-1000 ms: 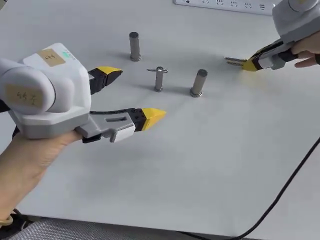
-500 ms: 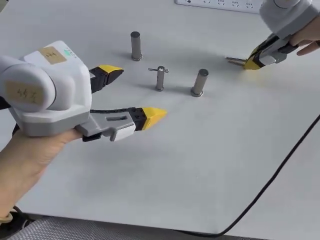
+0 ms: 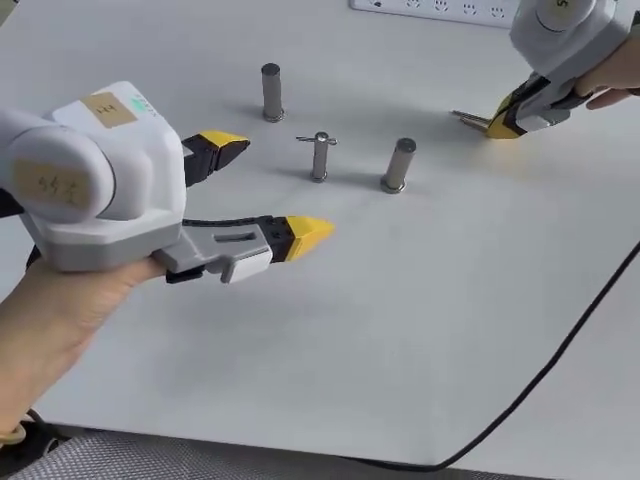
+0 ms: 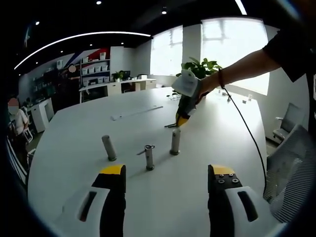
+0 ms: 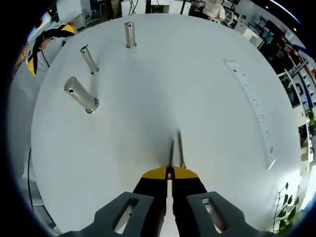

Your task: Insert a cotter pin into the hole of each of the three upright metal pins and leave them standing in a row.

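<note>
Three upright metal pins stand in a row: the left pin (image 3: 271,92), the middle pin (image 3: 319,157) with a cotter pin through its top, and the right pin (image 3: 398,165). My left gripper (image 3: 270,190) hovers open in front of them with nothing between its jaws; its own view has the pins ahead (image 4: 148,157). At the far right, my right gripper (image 3: 503,128) is shut on a cotter pin (image 3: 468,119) at table level. Two thin metal legs (image 5: 176,148) stick out past its closed tips. The right pin's side hole (image 5: 71,90) is visible.
A white power strip (image 3: 450,8) lies along the table's far edge. A black cable (image 3: 570,350) runs across the front right corner. The table's near edge (image 3: 300,455) is close below my left hand.
The right gripper has tilted up and its body has shifted slightly left, with its tips still on the cotter pin. The left gripper and the three pins have stayed put.
</note>
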Motion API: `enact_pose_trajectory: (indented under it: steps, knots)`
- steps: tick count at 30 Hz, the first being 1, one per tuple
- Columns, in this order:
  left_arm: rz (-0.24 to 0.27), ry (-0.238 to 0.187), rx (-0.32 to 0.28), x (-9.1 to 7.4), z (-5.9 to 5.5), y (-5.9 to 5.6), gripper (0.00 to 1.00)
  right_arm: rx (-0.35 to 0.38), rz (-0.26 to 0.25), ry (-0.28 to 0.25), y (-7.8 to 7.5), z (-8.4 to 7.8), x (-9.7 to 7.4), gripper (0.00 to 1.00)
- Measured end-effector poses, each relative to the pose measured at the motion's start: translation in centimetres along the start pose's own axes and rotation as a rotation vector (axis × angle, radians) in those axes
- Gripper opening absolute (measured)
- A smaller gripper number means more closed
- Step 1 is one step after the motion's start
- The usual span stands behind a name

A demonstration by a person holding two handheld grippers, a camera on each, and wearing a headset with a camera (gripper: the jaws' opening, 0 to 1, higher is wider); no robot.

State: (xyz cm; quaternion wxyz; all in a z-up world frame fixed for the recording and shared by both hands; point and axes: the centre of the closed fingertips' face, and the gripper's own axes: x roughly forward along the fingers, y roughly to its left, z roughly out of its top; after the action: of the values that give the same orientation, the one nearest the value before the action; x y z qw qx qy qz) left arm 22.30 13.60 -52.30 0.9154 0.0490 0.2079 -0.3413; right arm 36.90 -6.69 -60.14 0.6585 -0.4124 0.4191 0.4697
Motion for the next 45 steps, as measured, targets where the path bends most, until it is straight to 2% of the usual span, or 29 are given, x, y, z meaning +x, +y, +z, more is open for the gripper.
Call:
enact_pose_trajectory:
  steps: [5,10,18,24,26,28,31,35,38,45]
  knots:
    - [-0.016,0.005,-0.002,0.0,0.1,-0.3,0.64,-0.029,-0.020,0.013,0.0,0.1,-0.1,0.00]
    - [-0.019,0.008,0.007,-0.1,0.3,-0.3,0.64,-0.026,-0.026,0.000,0.0,0.2,-0.3,0.00]
    - [-0.018,-0.003,-0.011,-0.1,1.1,0.1,0.64,-0.052,-0.031,-0.036,0.9,0.8,-1.8,0.00]
    - [-0.043,0.000,-0.032,0.1,1.8,-0.2,0.60,-0.110,-0.043,-0.079,2.4,2.2,-3.6,0.00]
    - [-0.059,0.015,-0.044,0.3,1.9,-0.3,0.55,-0.128,-0.043,-0.095,2.3,2.4,-3.1,0.00]
    - [-0.075,0.029,-0.048,0.5,2.0,-0.5,0.51,-0.152,-0.048,-0.110,2.6,3.0,-3.7,0.00]
    - [-0.094,0.033,-0.049,0.7,2.4,-0.8,0.49,-0.177,-0.046,-0.134,3.3,4.0,-4.5,0.00]
    - [-0.119,0.031,-0.066,1.1,2.9,-1.1,0.48,-0.212,-0.034,-0.164,3.5,5.0,-4.9,0.00]
    - [-0.138,0.038,-0.083,1.5,3.2,-1.5,0.47,-0.251,-0.031,-0.186,4.5,6.1,-6.0,0.00]
    - [-0.193,0.044,-0.122,2.2,3.7,-2.7,0.43,-0.323,-0.027,-0.231,7.3,8.0,-7.1,0.00]
